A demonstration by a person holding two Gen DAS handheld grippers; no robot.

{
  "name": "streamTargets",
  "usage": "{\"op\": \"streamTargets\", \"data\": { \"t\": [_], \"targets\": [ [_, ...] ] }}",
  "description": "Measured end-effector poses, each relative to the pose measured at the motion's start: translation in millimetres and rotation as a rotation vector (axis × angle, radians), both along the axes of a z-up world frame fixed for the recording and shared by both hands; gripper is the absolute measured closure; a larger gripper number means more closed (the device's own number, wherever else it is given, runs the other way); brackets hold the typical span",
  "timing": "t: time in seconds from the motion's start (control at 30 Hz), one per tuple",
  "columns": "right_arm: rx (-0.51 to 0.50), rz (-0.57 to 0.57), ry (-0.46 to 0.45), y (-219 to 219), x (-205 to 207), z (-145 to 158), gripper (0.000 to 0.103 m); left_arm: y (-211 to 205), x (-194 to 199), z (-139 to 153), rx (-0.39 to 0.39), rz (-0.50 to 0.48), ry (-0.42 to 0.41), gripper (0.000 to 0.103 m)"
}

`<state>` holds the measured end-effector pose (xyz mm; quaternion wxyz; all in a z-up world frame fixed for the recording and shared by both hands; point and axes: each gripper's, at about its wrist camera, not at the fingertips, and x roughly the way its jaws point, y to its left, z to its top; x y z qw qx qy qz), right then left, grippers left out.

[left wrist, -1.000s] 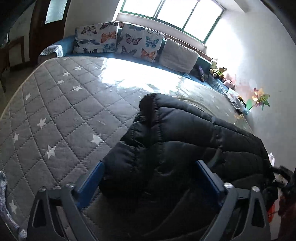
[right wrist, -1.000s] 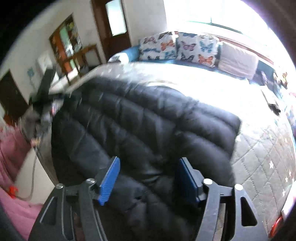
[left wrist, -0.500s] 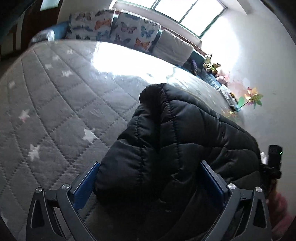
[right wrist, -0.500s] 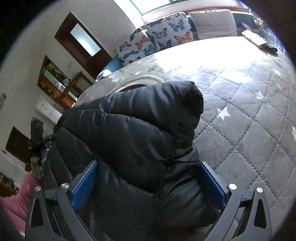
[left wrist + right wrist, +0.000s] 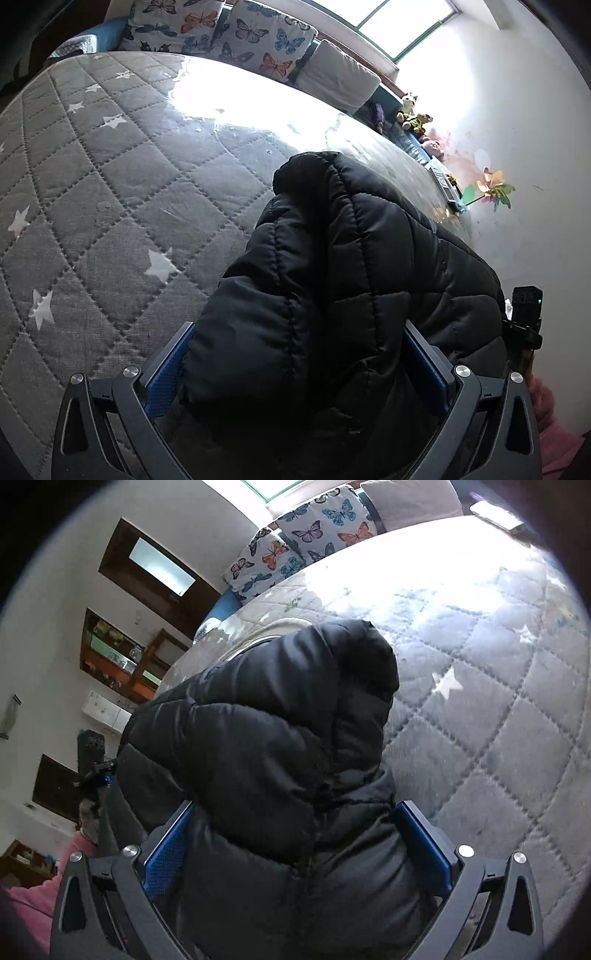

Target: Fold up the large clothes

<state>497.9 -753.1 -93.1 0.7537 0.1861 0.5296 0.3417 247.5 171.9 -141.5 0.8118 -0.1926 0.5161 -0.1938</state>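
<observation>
Now both tongs (image 5: 295, 373) astride jacket (image 5: 354, 266)

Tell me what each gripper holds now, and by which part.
Cannot be told. The black puffer jacket lies on the bed between the wide jaws: left gripper at one bulky end, right gripper at the other.

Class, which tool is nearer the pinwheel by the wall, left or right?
Right. The right tool is at the black jacket's end toward the pinwheel and its wall; the left tool is at the jacket's opposite end.
</observation>
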Motion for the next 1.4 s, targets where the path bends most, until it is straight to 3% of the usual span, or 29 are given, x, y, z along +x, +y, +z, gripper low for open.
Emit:
{"op": "streamTargets", "data": {
  "t": [0.2, 0.3, 0.37, 0.47, 0.57, 0.67, 0.83, 1.0, 1.13, 1.23, 1.27, 1.3, 1.33, 1.4],
  "targets": [
    [0.004, 0.112, 0.113, 1.9, -10.0, 2.6, 0.000, -10.0, -4.9, -7.5, -0.066, -0.019, 0.001, 0.000],
    [0.012, 0.124, 0.100, -0.2, -20.6, 4.8, 0.002, -15.0, -8.5, -5.5, -0.077, -0.010, -0.027, 0.003],
    [0.049, 0.084, 0.100, -4.5, -19.8, 7.9, 0.027, -23.1, -9.4, 4.0, -0.087, 0.010, -0.066, 0.015],
    [0.069, 0.042, 0.049, -11.3, -23.9, 26.5, 0.054, -40.0, -11.9, 26.4, -0.058, 0.020, -0.126, 0.031],
    [0.046, 0.028, 0.017, -17.1, -24.0, 42.8, 0.063, -53.0, -3.3, 46.8, -0.084, 0.020, -0.167, 0.043],
    [0.035, 0.021, -0.056, -26.4, -21.3, 68.8, 0.065, -77.1, 20.2, 67.1, -0.103, -0.002, -0.199, 0.047],
    [-0.006, -0.014, -0.202, -52.2, 3.9, 113.7, 0.065, -140.0, 71.3, 105.5, -0.127, -0.075, -0.265, 0.048],
    [-0.056, -0.100, -0.263, -92.4, 57.2, 128.9, 0.065, -206.9, 150.7, 110.6, -0.167, -0.103, -0.267, 0.048],
    [-0.119, -0.146, -0.234, -105.4, 98.5, 97.9, 0.058, -257.2, 211.8, 77.8, -0.123, -0.098, -0.197, 0.048],
    [-0.187, -0.199, -0.115, -116.7, 123.2, 41.3, 0.045, -277.3, 236.1, 39.7, 0.002, -0.056, -0.135, 0.045],
    [-0.196, -0.207, -0.097, -117.1, 125.1, 28.5, 0.034, -282.1, 244.5, 28.6, 0.027, -0.050, -0.115, 0.033],
    [-0.196, -0.209, -0.096, -118.7, 128.0, 15.7, 0.029, -282.0, 243.8, 22.2, 0.042, -0.044, -0.111, 0.026],
    [-0.196, -0.215, -0.095, -120.1, 129.4, 7.8, 0.022, -284.6, 245.5, 17.1, 0.057, -0.044, -0.112, 0.023],
    [-0.176, -0.240, -0.077, -122.4, 129.5, -2.4, 0.019, -291.4, 248.6, 12.5, 0.101, -0.050, -0.124, 0.016]
  ]
}}
